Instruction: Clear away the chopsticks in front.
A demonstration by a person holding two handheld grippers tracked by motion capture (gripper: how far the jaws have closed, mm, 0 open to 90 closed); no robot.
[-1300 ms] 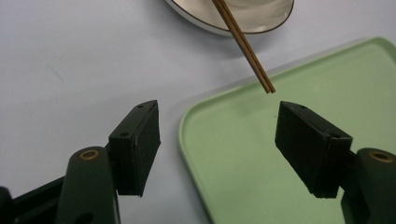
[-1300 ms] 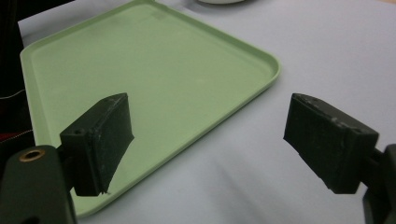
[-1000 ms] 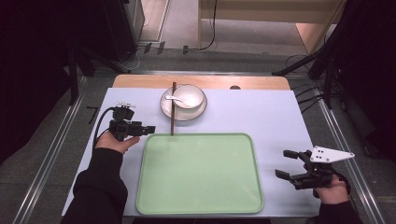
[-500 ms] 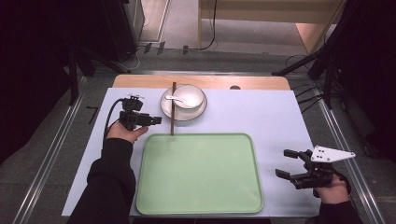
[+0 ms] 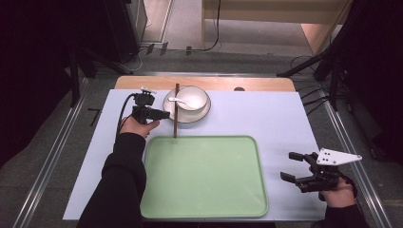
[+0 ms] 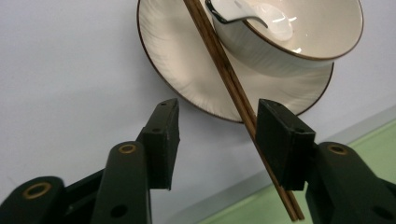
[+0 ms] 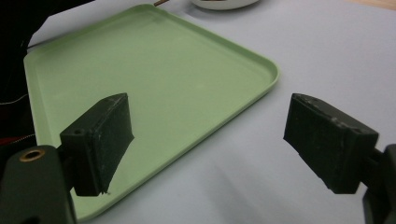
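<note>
I work over a pale blue tabletop [image 5: 266, 118] with a strip of bare wood along its far edge, grey floor and metal rails to either side, and dark stands and cables in the dim room beyond. From the left: my left hand [image 5: 135, 126] comes in on a black-sleeved forearm, stretched forward and angled toward the middle, holding the left gripper [image 5: 164, 114] roughly level with its nose aimed at the dishes. Its jaws have just been closing and now stand half drawn in, not yet pinching anything. The pair of brown chopsticks [image 6: 233, 86] lies along the near side of the plate [image 6: 177, 70], one end propped on the plate's rim beside the bowl [image 6: 299, 44] (a white spoon [image 6: 261, 14] rests inside it), the other end reaching down to the edge of the green tray [image 5: 204, 178]. In the left gripper view the sticks run just inside my right-hand pad, touching or nearly so, I cannot tell which, with a wide gap to the other pad. The tray sits in the middle of the table, near me. Far right, my right hand [image 5: 338, 192] rests low by the table's near corner, well apart from the dishes, its right gripper [image 5: 293, 166] pointing left toward the tray, jaws spread wide with bare table between them.
</note>
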